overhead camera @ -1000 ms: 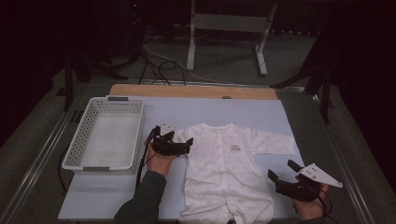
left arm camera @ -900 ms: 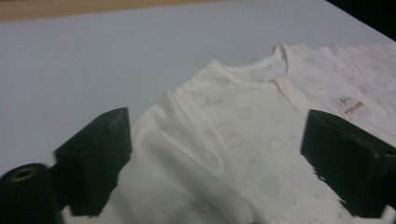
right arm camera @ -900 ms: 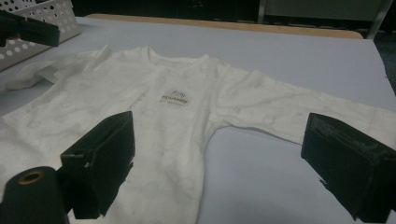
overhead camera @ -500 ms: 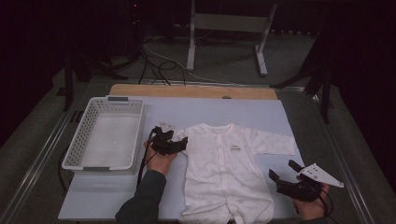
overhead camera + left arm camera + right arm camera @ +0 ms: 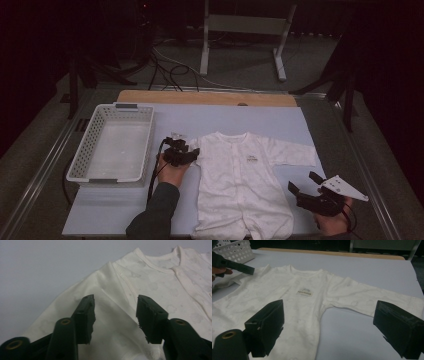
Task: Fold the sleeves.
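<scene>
- Overhead, from the high view, a white baby romper (image 5: 240, 185) lies flat and face up on the pale sheet covering the bench (image 5: 215, 120), collar toward the far edge and legs toward the near edge; spread like this, it looks ready for folding.
- Its right sleeve stretches out flat toward the right, while the left sleeve is bunched under the left gripper (image 5: 187, 154), which sits at that shoulder, probably because the sleeve is the first part to fold.
- A white perforated basket (image 5: 137, 115) stands empty at the left of the bench, apart from the garment, likely where the folded piece will go.
- The right gripper (image 5: 304, 182) hovers off the romper's near right side, apart from the cloth, as if waiting its turn.
- Along the left gripper view, the fingers (image 5: 85, 317) stand apart, straddling the sleeve just beside the shoulder seam of the romper (image 5: 160, 282); nothing is pinched yet, and the low angle suits a pinch on the fabric.
- Along the right gripper view, the fingers (image 5: 267, 327) are spread wide with nothing between them, aimed at the underarm of the romper (image 5: 294, 305), whose small chest label (image 5: 304, 292) faces up; the basket (image 5: 234, 250) shows at the far left.
</scene>
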Available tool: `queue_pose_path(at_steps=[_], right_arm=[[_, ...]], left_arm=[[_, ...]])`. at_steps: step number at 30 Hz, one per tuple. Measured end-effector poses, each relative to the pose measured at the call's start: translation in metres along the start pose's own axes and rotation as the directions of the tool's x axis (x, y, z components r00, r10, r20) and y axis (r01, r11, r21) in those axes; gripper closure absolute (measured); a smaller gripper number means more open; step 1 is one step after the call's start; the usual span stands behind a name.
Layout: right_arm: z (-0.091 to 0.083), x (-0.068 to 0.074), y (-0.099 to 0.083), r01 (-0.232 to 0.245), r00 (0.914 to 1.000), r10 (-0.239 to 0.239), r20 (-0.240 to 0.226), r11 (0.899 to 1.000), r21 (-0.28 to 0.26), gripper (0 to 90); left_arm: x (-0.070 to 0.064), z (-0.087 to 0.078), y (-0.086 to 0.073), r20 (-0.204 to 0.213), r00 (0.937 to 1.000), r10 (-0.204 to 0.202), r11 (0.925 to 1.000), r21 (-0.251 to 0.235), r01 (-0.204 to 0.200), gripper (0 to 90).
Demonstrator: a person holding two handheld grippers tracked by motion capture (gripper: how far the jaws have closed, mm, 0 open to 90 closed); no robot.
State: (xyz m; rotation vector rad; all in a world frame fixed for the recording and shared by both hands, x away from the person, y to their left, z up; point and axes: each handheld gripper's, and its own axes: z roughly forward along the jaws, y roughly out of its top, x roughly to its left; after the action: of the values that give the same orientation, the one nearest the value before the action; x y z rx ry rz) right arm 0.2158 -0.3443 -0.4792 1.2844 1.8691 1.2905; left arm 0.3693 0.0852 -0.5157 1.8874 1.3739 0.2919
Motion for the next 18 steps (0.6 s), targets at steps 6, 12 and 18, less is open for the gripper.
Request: queue_pose_path(at_steps=[6,12,18], right_arm=[[0.000,0.000,0.000,0.002,1.0000,-0.002,0.001,1.000,0.000,10.1],[0.000,0.000,0.000,0.001,1.0000,-0.001,0.001,1.000,0.000,10.1],[0.000,0.000,0.000,-0.002,1.0000,0.002,-0.002,1.000,0.003,10.2]], left_arm=[[-0.003,0.006,-0.001,0.014,0.9999,0.003,0.9998,0.021,-0.003,67.2],[-0.006,0.004,0.000,0.019,0.9998,0.010,0.9999,0.004,-0.011,88.6],[-0.014,-0.001,0.004,0.036,0.9980,0.051,0.9979,-0.042,-0.050,88.5]])
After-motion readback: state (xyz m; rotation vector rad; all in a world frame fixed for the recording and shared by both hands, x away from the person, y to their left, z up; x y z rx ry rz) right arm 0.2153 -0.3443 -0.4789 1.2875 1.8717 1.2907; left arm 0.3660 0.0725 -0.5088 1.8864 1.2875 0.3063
